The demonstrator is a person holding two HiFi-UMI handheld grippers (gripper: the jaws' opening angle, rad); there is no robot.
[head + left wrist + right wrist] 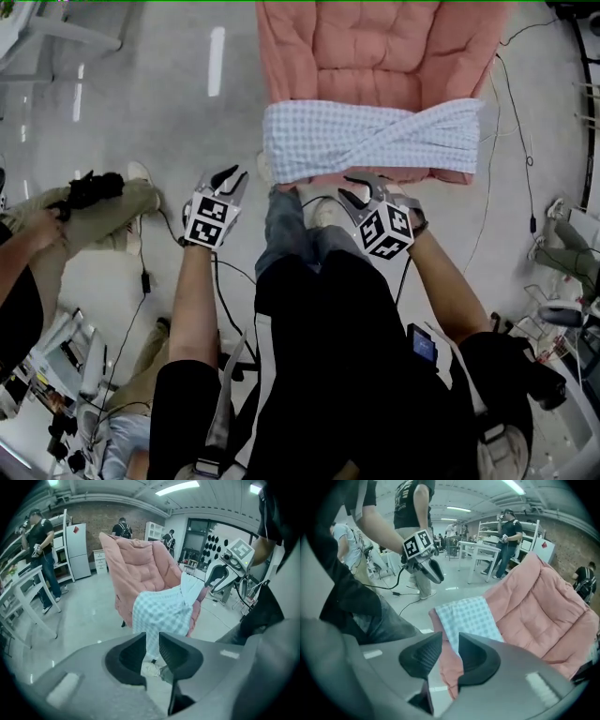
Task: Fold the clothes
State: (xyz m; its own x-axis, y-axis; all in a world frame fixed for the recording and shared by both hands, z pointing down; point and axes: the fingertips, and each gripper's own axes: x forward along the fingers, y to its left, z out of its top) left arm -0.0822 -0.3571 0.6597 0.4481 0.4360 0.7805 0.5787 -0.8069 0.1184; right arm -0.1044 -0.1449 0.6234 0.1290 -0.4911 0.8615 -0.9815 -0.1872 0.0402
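A blue-and-white checked cloth (370, 139) lies folded in a long band across the front edge of the pink padded chair (375, 47), one end twisted over. My left gripper (228, 178) hovers just short of the cloth's left end, and my right gripper (361, 187) sits below its middle. Both are open with nothing between the jaws. The left gripper view has the cloth (161, 613) draped on the chair (140, 564) beyond the parted jaws (152, 641). The right gripper view shows the cloth (468, 618) and chair (539, 602) past its jaws (450, 641).
A person in tan trousers (94, 211) sits at the left holding something black. Cables (511, 112) trail over the glossy floor right of the chair. White tables (23, 597), a fridge (77, 550) and standing people lie further back.
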